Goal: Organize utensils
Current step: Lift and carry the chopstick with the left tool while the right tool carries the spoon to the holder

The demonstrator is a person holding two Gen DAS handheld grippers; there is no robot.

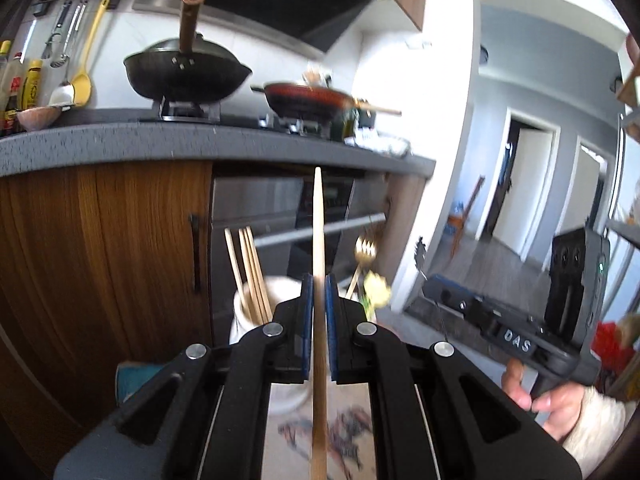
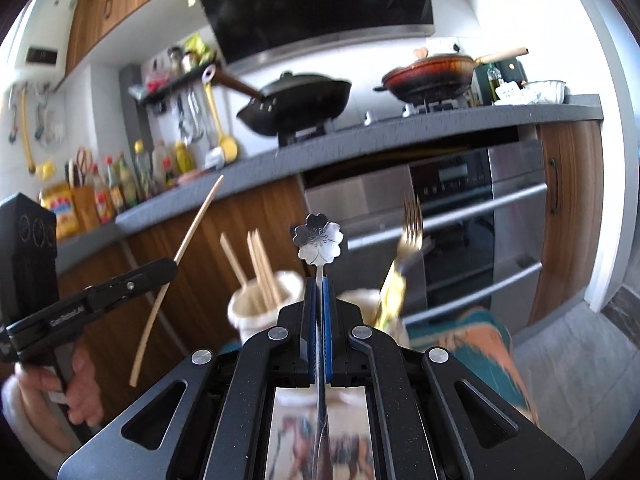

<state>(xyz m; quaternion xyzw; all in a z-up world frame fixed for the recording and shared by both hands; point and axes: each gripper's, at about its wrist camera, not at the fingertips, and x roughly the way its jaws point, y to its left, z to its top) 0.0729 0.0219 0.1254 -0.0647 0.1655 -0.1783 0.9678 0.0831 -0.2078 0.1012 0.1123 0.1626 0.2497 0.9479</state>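
Observation:
My left gripper is shut on a single wooden chopstick that points up and away; it also shows in the right wrist view, held by the left gripper. My right gripper is shut on a silver utensil with a flower-shaped end. Below both stands a white holder with several wooden chopsticks; it also shows in the left wrist view. A second holder to its right carries a gold fork and something yellow.
A grey counter with a black wok and a red pan runs behind. A steel oven with bar handles and wooden cabinet doors sit under it. Sauce bottles line the counter's left.

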